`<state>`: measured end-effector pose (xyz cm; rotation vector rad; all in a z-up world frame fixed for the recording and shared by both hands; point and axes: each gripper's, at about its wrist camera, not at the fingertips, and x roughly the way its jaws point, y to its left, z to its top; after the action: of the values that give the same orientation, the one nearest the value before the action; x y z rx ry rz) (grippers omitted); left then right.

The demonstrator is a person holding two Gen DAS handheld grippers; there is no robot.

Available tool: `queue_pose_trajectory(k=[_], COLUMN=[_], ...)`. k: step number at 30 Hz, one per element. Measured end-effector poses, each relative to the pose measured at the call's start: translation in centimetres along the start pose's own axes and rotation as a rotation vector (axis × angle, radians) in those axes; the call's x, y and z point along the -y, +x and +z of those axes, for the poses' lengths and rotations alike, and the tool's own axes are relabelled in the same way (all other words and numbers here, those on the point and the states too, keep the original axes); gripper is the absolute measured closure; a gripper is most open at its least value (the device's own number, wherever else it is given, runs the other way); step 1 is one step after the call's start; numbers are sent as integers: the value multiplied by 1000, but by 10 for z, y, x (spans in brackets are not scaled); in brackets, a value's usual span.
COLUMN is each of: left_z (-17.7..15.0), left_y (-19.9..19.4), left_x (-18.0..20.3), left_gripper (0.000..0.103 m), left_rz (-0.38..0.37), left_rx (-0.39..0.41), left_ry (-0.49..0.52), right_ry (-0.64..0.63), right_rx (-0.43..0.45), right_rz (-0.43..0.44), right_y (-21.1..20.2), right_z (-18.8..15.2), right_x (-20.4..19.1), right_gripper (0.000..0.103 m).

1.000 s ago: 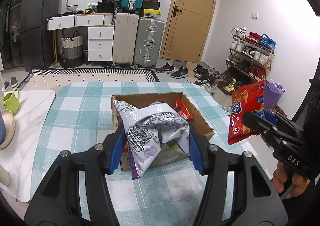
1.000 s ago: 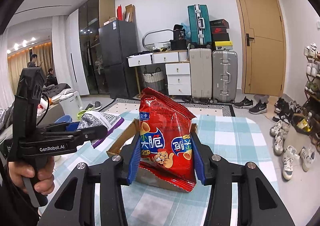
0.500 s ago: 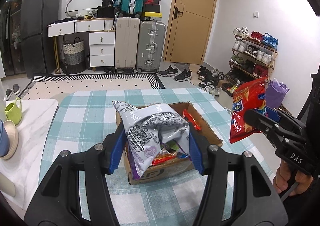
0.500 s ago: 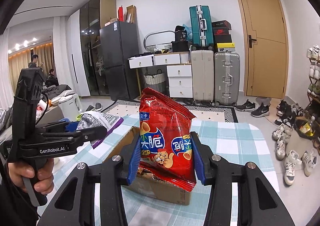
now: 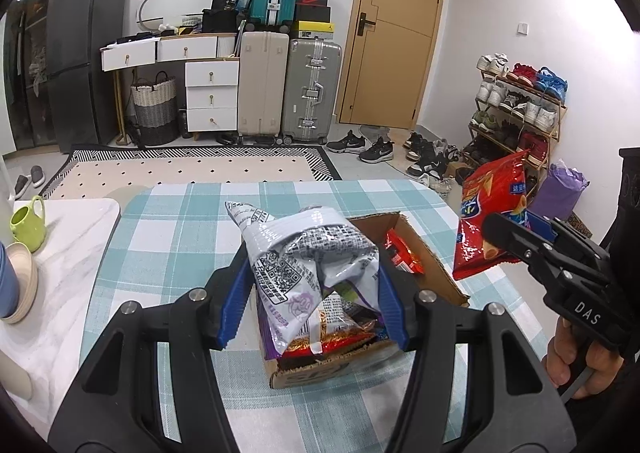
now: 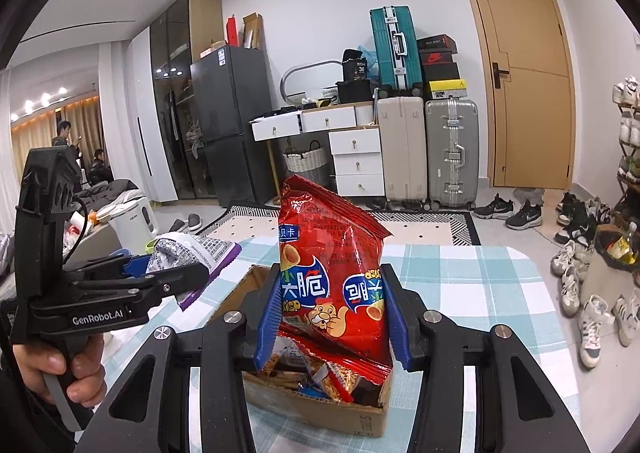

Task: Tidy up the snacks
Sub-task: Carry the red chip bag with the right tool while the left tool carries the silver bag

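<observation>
My left gripper (image 5: 310, 293) is shut on a white and purple snack bag (image 5: 304, 261), held above the open cardboard box (image 5: 424, 257) on the checked table. In the right wrist view, my right gripper (image 6: 332, 313) is shut on a red chips bag (image 6: 332, 265), also raised over the box (image 6: 320, 409). Several snack packets lie inside the box. The red bag (image 5: 490, 213) and the right gripper show at the right of the left wrist view. The white bag (image 6: 192, 253) and the left gripper show at the left of the right wrist view.
A teal checked cloth (image 5: 180, 237) covers the table. A green mug (image 5: 28, 219) and stacked bowls (image 5: 20, 289) stand on a white marble top at the left. Suitcases (image 5: 288, 89), drawers, a door and a shoe rack (image 5: 516, 109) line the far walls.
Both grippers have drawn back toward the table's near side with their bags; the box now sits closer and lower in both views, and its contents show.
</observation>
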<state>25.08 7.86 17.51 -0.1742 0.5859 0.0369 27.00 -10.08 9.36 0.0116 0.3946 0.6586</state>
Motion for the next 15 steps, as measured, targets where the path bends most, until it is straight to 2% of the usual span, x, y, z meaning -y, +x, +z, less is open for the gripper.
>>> queue_pose_trajectory(k=[15], left_z=[-6], left_y=[67], left_x=[-5], left_gripper=[49], left_rz=[8], left_rx=[-36], left_ry=[16], right_ry=[9], right_rx=[-51], right_rz=[-14], right_y=[54], right_z=[1], right_x=[1], right_gripper=[57])
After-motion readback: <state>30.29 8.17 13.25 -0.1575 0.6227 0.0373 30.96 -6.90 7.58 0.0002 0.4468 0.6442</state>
